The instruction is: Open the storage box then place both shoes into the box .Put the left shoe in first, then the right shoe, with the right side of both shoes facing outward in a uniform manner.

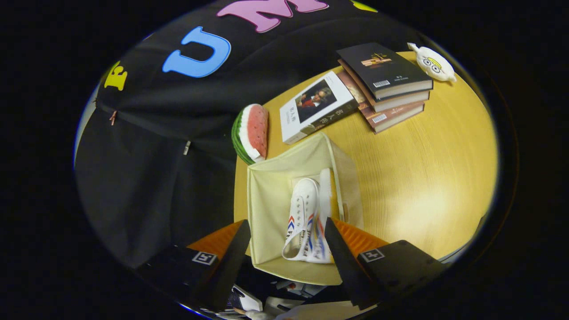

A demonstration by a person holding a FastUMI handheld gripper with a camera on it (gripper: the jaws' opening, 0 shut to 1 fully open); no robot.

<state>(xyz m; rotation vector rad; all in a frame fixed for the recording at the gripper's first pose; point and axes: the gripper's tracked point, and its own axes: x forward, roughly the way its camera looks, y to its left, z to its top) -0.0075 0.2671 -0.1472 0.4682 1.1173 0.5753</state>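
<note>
White shoes [306, 218] between open claw [286, 249]

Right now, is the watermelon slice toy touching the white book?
Apart. The gripper view shows bare table between the watermelon slice toy and the white book. The gripper is open above the storage box.

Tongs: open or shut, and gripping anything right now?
Tongs: open, gripping nothing, spread above the storage box with the shoes inside.

Cream box [271, 195] holds white shoes [306, 213] with red and blue stripes. Table [426, 169] is yellow wood grain; watermelon [253, 132] red, green-rinded.
</note>
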